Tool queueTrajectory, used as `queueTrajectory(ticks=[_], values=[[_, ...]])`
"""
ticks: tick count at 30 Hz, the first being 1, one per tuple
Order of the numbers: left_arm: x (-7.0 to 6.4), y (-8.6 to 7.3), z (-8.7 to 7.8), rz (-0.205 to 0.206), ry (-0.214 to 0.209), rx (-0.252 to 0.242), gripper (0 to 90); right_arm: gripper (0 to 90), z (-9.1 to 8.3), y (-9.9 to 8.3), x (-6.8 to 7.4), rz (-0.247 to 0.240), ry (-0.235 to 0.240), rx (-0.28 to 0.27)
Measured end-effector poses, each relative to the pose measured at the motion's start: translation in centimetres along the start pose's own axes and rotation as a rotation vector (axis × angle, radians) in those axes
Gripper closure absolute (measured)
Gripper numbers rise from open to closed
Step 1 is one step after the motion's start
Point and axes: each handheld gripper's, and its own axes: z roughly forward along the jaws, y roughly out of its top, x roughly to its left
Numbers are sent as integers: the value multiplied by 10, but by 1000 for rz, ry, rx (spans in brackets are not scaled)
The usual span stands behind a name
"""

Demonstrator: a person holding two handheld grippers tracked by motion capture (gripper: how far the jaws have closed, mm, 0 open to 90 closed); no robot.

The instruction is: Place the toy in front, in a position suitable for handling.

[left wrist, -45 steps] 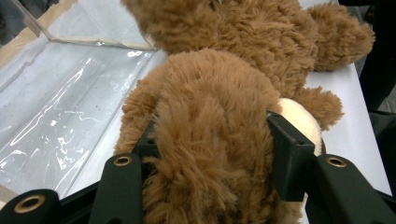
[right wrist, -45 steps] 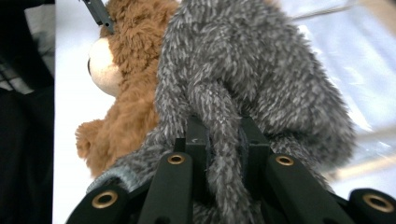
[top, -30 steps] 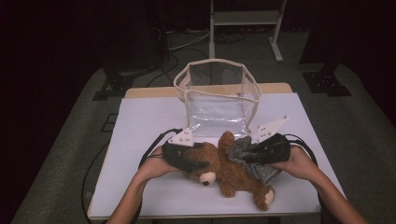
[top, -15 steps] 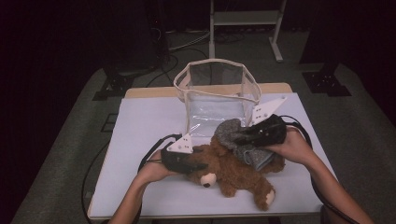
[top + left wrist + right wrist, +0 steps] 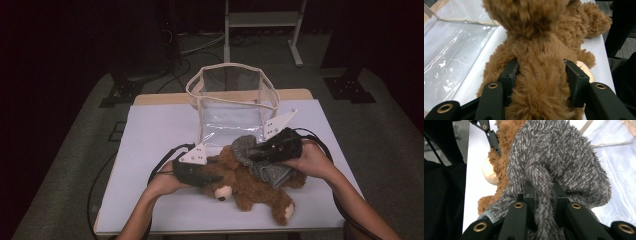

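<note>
Two plush toys clamped — brown teddy bear (image 5: 250, 187), grey garment (image 5: 260, 160) — no writing legible

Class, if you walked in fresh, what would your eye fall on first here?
First, the brown teddy bear lying near the front of the white table, the left gripper clamped on its fur. Over it, the right gripper pinches a grey fuzzy cloth. Behind stands a clear plastic bag, open on top.
</note>
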Motion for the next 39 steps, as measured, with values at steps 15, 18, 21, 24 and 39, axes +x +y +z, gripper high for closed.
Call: queueTrajectory(ticks=[15, 18, 21, 24, 39], values=[[-3, 3, -2, 11, -1, 4, 501, 773, -44, -101, 20, 207, -47, -15], [-3, 3, -1, 6, 3, 4, 500, 773, -54, -114, 23, 231, -68, -20], [-2, 3, 0, -2, 3, 5, 500, 773, -66, -101, 25, 202, -95, -43], [-1, 3, 0, -4, 0, 5, 498, 773, -70, -78, 26, 143, -98, -66], [1, 3, 0, -15, 9, -3, 488, 773, -68, -98, 34, 175, -100, 10]])
